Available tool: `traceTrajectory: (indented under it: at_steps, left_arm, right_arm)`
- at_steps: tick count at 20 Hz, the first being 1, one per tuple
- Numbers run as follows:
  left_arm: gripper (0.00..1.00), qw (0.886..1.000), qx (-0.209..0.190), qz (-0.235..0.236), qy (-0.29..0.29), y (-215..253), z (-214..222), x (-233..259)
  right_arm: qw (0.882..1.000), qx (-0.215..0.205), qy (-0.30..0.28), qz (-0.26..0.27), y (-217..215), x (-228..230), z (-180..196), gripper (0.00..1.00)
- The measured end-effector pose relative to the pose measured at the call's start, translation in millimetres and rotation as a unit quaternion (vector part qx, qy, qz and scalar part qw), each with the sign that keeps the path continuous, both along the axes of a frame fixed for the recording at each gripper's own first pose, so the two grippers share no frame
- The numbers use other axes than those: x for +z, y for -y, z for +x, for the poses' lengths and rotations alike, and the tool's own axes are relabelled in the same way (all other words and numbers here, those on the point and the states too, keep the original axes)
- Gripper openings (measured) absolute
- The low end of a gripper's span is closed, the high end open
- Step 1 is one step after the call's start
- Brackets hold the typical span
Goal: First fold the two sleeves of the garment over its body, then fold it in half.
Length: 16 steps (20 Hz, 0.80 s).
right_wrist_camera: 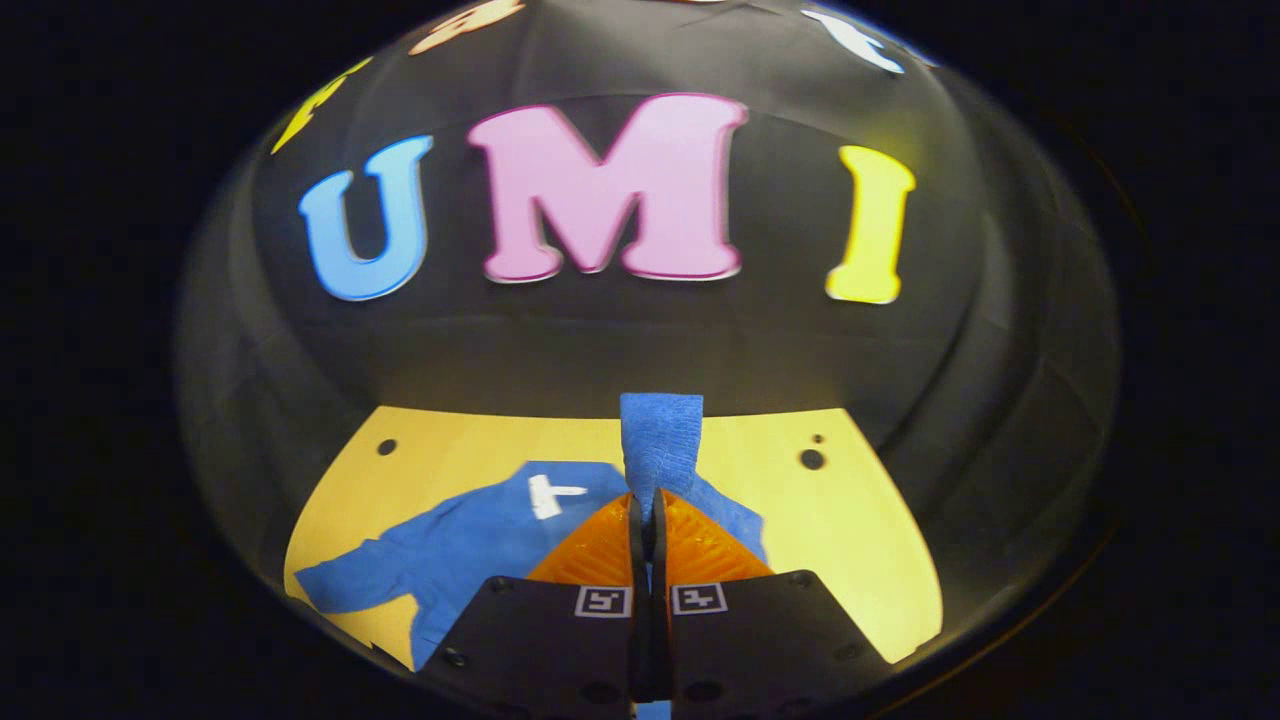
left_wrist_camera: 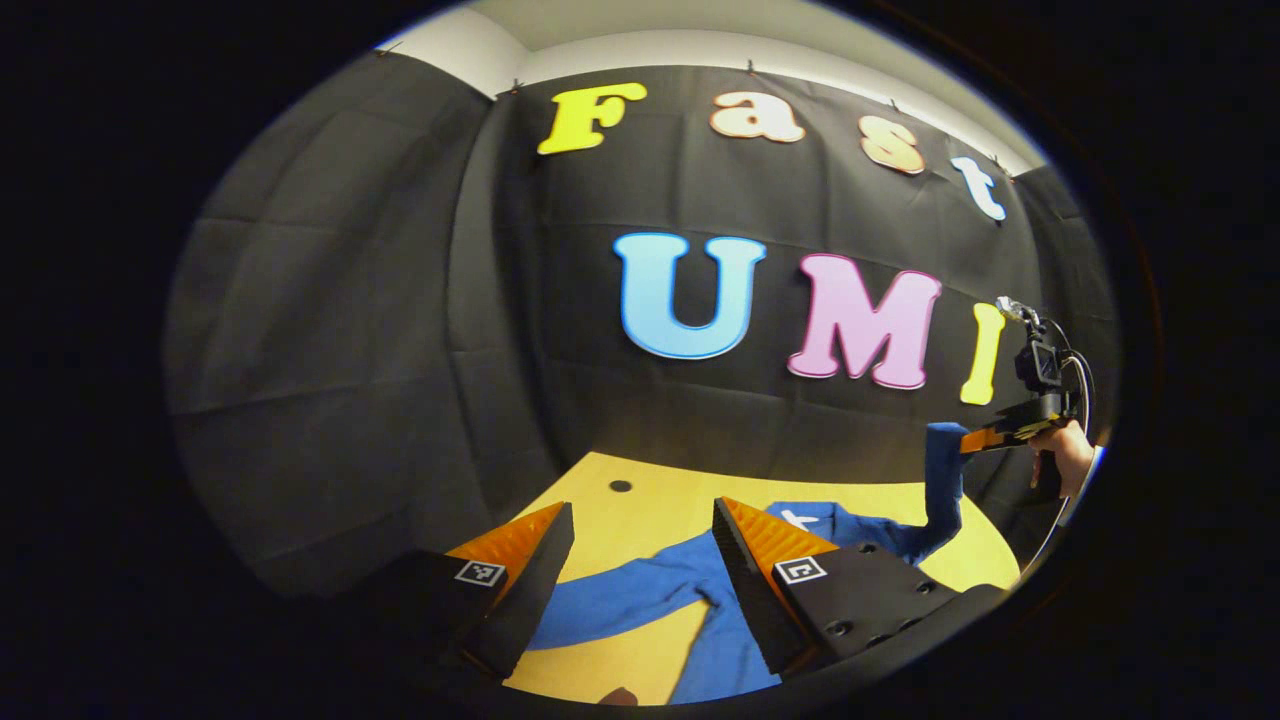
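Blue long-sleeved cloth garment (right_wrist_camera: 480,555) spread on the yellow wooden bench (right_wrist_camera: 860,560). Right gripper (right_wrist_camera: 645,515), jaws pinching one blue sleeve (right_wrist_camera: 660,445), lifts it clear. Left gripper (left_wrist_camera: 640,560), jaws spread, hovers above the other sleeve (left_wrist_camera: 620,590). Dark holes (right_wrist_camera: 812,459) dot the bench.

A yellow table (right_wrist_camera: 860,540) with small dark holes stands against black cloth walls (left_wrist_camera: 330,330).

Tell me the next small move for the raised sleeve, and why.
Probably carry the right hand-held gripper inward over the garment's body and lower it there. It is shut on the sleeve, which is lifted off the table; the other sleeve lies flat, with the left hand-held gripper open above it.
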<state>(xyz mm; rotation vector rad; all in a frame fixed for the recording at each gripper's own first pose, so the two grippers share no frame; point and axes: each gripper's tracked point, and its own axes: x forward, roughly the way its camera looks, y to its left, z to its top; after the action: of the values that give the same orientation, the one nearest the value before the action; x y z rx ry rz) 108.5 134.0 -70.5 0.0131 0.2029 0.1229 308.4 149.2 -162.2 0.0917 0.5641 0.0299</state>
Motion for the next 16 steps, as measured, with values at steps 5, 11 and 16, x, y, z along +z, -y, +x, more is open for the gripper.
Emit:
traceTrajectory:
  at_steps: [5, 11, 16]
  left_arm:
    - [0.80, 0.997, 0.065, 0.030, -0.025, -72, -27, -21]
    - [0.80, 0.994, 0.075, 0.023, -0.080, -93, -31, -81]
    - [0.82, 0.977, 0.088, -0.056, -0.188, -88, -35, -160]
  right_arm:
    - [0.992, 0.094, -0.082, 0.033, -144, -116, 5, 0.00]
    - [0.975, 0.142, -0.162, 0.062, -215, -213, -16, 0.00]
    - [0.946, 0.191, -0.202, 0.164, -254, -204, -30, 0.34]
